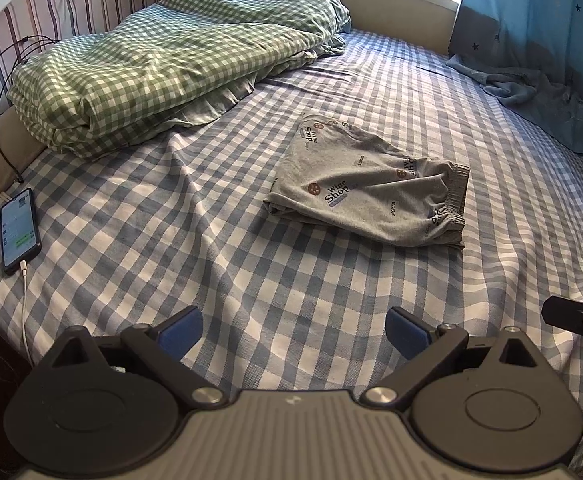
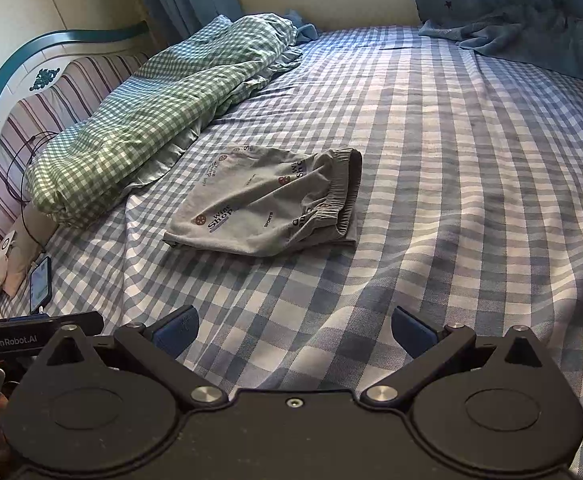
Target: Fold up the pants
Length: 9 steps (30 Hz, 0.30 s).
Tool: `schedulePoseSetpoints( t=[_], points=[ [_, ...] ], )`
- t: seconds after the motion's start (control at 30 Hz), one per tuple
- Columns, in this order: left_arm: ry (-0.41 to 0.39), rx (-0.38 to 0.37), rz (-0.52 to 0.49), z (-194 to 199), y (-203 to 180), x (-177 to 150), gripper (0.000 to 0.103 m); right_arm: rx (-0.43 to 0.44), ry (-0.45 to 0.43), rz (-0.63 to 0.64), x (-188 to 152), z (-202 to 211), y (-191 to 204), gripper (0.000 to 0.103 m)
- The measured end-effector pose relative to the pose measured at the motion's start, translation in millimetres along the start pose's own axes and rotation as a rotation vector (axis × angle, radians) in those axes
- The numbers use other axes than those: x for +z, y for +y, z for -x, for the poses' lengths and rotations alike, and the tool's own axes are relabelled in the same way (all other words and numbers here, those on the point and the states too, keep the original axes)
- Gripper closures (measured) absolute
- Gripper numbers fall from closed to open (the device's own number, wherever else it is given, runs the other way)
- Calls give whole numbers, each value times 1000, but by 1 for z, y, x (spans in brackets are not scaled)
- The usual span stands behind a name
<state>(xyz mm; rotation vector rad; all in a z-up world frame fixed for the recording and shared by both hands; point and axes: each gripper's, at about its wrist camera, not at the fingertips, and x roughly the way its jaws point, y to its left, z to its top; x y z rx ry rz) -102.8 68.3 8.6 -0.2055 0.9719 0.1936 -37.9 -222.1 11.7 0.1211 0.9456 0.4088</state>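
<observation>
Holding the left gripper point(image 1: 294, 330) spread wide above the sheet point(image 1: 211, 264), pinching nothing. Holding the right gripper point(image 2: 294, 330) just as wide, likewise pinching nothing. Facing the pants point(image 1: 371, 188), which are lying well ahead of both sets of fingers: ahead and to the right of the left tool, ahead and slightly to the left of the right one. Judging them as already doubled into a compact stack, with the waistband bunched at the right end.

Risking several things from here:
- Catching the sheet together with the cloth by closing too low, and dragging a ridge of bedding into the fold.
- Nipping only the top layer and peeling the stack open.
- Gripping the gathered elastic unevenly and skewing the edges.
- Snagging the cable point(image 1: 25, 320) by swinging the left tool out to its left, and tugging the phone point(image 1: 20, 230) along.

Getting from the left view the lit phone screen, the cable run and the near folded edge of the pants. Getting from the right view the open mouth of the waistband and the layers beneath it, with the phone shrinking to a sliver far to the left.
</observation>
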Motion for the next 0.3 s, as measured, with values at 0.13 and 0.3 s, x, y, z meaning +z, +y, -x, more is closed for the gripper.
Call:
schedulePoseSetpoints(
  t=[0.13,0.3],
  points=[
    [7,-30,17,-2,3,0,5,0,2,-4,0,-1,1,1],
    [11,-27,22,-4,6,1,5,-2,6,-9,1,-2,0,1]
  ],
)
